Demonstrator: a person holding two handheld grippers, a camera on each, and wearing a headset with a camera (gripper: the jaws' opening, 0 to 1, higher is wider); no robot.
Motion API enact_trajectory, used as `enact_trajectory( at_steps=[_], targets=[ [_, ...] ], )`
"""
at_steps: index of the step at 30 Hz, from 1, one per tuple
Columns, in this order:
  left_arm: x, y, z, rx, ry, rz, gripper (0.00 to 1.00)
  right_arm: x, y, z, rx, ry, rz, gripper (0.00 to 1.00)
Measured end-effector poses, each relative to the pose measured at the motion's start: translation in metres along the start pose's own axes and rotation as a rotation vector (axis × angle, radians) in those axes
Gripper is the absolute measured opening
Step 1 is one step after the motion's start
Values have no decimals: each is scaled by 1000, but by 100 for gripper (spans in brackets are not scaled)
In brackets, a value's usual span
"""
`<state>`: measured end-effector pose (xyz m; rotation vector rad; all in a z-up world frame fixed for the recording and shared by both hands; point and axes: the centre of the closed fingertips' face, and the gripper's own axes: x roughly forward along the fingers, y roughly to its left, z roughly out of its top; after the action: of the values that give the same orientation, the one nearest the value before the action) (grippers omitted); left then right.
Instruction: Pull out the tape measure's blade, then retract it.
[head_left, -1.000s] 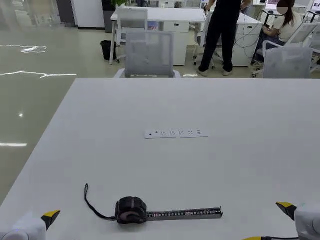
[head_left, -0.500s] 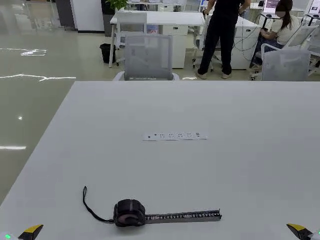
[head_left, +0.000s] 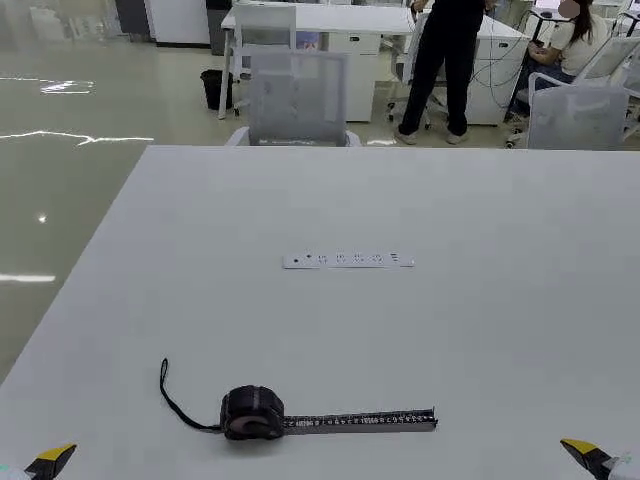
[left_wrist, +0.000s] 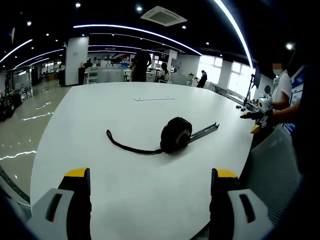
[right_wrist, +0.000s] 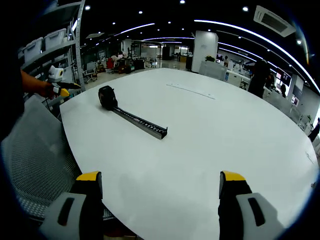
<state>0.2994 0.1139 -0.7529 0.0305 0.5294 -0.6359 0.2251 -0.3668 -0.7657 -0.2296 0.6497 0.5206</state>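
We see a wide white table with two things on it. At the near edge lies a black tape measure, its blade stretched flat to the right and its cord trailing left. Farther back, mid-table, lies a white power strip.

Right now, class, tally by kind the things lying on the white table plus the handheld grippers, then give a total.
tape measure: 1
power strip: 1
grippers: 2, the left gripper and the right gripper, both with jaws apart
Total: 4
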Motion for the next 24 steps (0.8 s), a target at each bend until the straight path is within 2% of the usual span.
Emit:
enact_trajectory(
  at_steps=[3,7,13,16,21,24],
  targets=[
    [3,-3,3,-3,-6,17,99,2,-3,3,-9,2,9,100],
    [7,-6,3,-10,9,32,99,6,-3,3,-41,19,29,99],
    [13,-16,1,5,21,23,99,16,-1,4,-87,41,77,95],
    [14,-21,1,2,16,18,99,19,0,11,-114,58,104,91],
    [17,-27,3,8,17,11,99,26,-2,26,-186,68,149,89],
    [19,-28,7,6,8,21,99,32,-4,29,-262,97,177,87]
  ],
)
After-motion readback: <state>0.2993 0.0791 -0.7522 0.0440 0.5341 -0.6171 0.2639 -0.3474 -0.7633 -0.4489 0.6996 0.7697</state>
